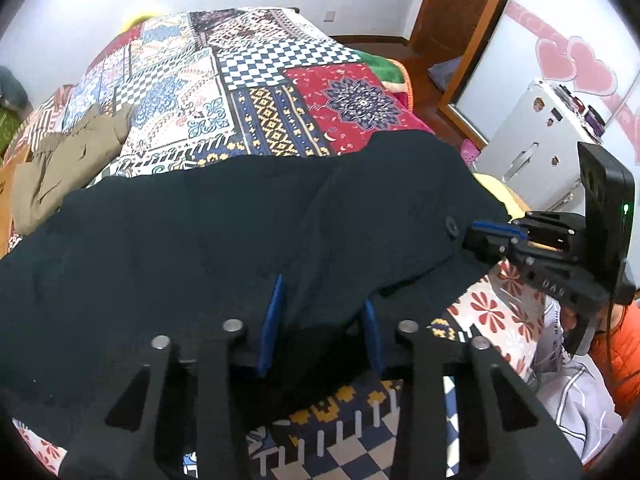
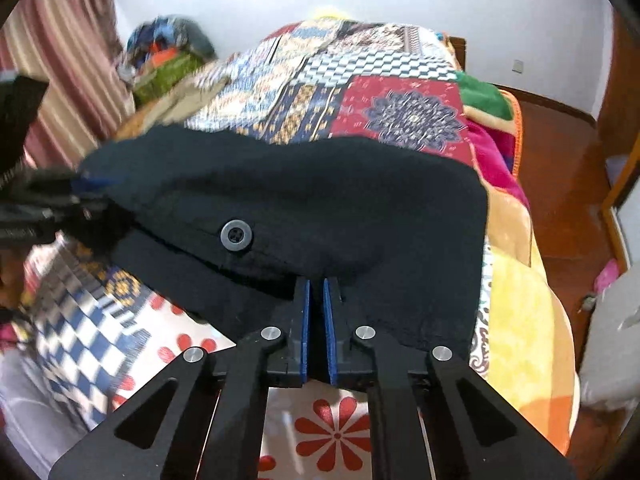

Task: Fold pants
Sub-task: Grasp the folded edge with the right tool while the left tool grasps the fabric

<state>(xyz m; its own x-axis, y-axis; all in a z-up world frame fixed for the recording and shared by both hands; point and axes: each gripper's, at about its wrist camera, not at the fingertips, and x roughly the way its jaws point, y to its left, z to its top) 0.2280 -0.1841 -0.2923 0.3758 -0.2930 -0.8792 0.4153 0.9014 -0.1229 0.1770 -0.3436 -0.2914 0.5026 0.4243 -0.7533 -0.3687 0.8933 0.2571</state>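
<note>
- Right gripper [image 2: 316, 284], at lower centre, pinches the black pants [image 2: 320, 200] near their button [image 2: 236, 235].
- Left gripper [image 1: 322, 300], fingers apart, has cloth draped between them; grip unclear.
- Patchwork bedspread [image 1: 256, 92] fills the upper frame.

1. The black pants [image 1: 240, 232] span the near bed, covering the patchwork quilt [image 1: 260, 92] ahead of both grippers.
2. Beyond them the quilt lies bare up to the wall.
3. Khaki clothing [image 1: 60, 168] occupies the far left edge.
4. A white cabinet [image 1: 532, 144] stands close on the right.
</note>
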